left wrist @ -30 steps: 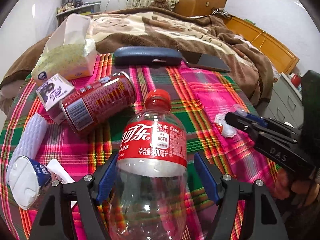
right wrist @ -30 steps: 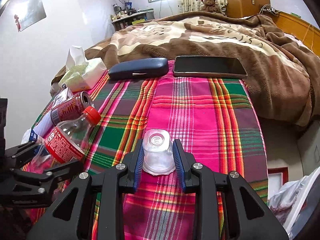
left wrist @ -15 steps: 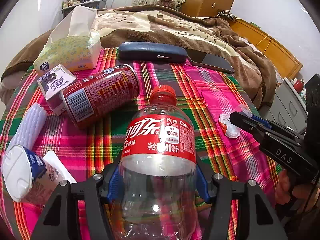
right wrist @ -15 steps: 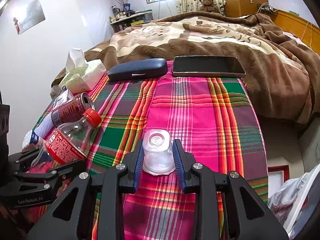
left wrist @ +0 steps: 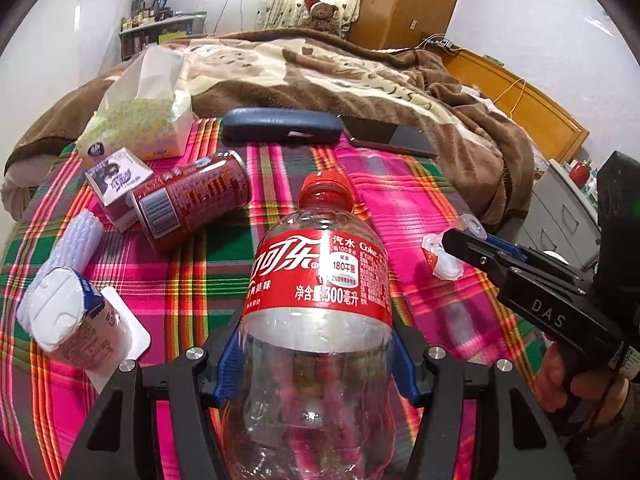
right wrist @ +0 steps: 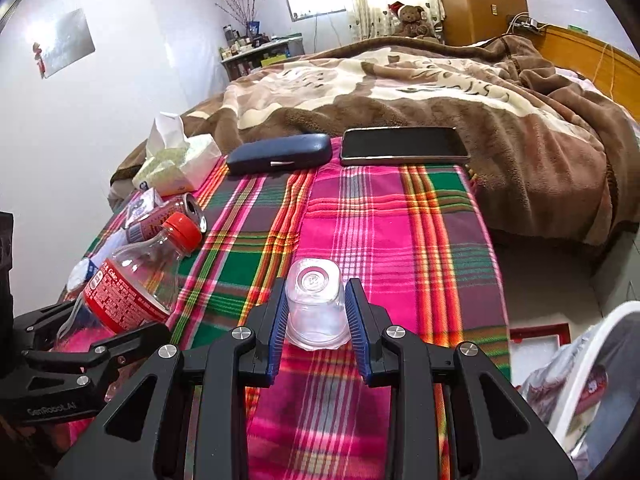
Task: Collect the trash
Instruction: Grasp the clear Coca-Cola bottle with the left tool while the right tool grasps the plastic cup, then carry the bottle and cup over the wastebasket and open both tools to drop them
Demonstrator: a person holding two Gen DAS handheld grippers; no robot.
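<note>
My left gripper (left wrist: 316, 364) is shut on an empty cola bottle (left wrist: 320, 300) with a red cap and holds it tilted above the plaid cloth (left wrist: 180, 264); the bottle also shows in the right wrist view (right wrist: 132, 280). My right gripper (right wrist: 316, 312) is shut on a small clear plastic cup (right wrist: 316, 304), mouth toward the camera; the cup shows in the left wrist view (left wrist: 444, 256). A red can (left wrist: 192, 200) lies on its side on the cloth. A small milk carton (left wrist: 116, 184) and a yogurt cup (left wrist: 68, 320) lie at the left.
A tissue pack (left wrist: 140, 128), a blue glasses case (right wrist: 280, 152) and a phone (right wrist: 404, 146) lie at the cloth's far edge against the brown blanket (right wrist: 440, 80). A white bin with a plastic bag (right wrist: 580, 380) stands at the right of the bed.
My left gripper has shut on the cola bottle and lifted it off the cloth. My right gripper has kept its hold on the clear cup and has barely moved.
</note>
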